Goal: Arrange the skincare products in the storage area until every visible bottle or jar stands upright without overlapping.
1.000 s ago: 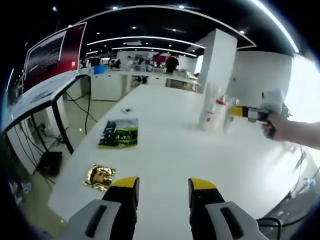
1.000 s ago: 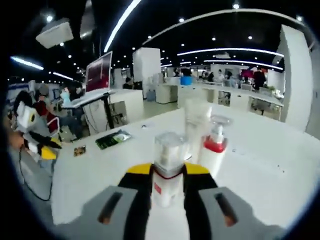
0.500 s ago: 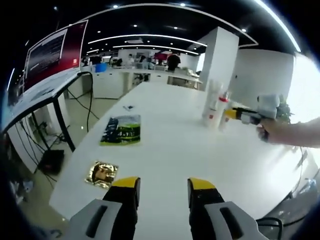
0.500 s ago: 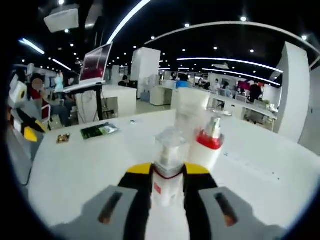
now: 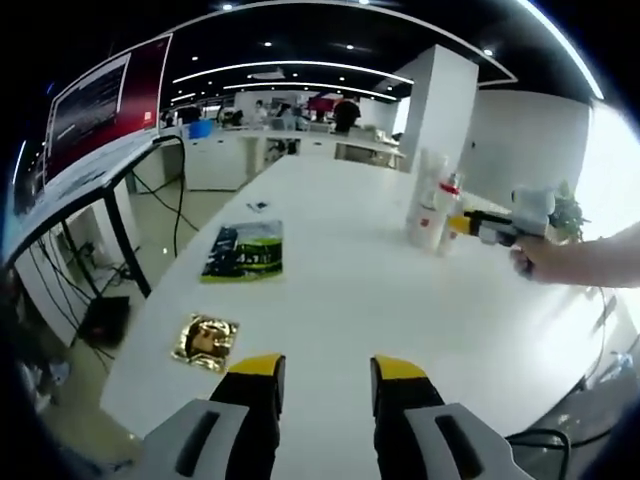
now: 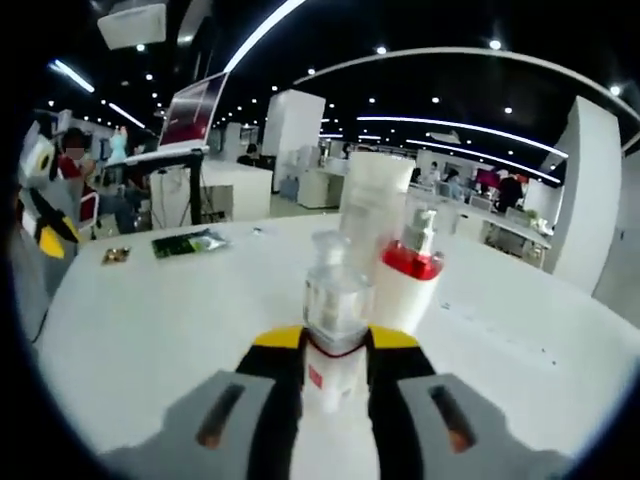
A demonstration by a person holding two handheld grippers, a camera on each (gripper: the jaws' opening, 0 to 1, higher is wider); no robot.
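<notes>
In the right gripper view my right gripper (image 6: 334,350) is shut on a small bottle with a clear cap (image 6: 334,312), held upright just above the white table (image 6: 160,320). Right behind it stand a white pump bottle with a red collar (image 6: 408,282) and a tall white tube (image 6: 372,220). In the left gripper view my left gripper (image 5: 322,372) is open over the near table edge with nothing between its jaws. Far across the table the same group of bottles (image 5: 434,208) stands, with the right gripper (image 5: 472,226) beside it in a hand (image 5: 575,262).
A green packet (image 5: 246,252) and a gold foil sachet (image 5: 206,340) lie on the left part of the table. A desk with a large red screen (image 5: 95,105) stands to the left beyond the table edge. People and office desks fill the background.
The right gripper carried the clear-capped bottle closer to the pump bottle and tube. The left view shifted slightly; its jaws stay open.
</notes>
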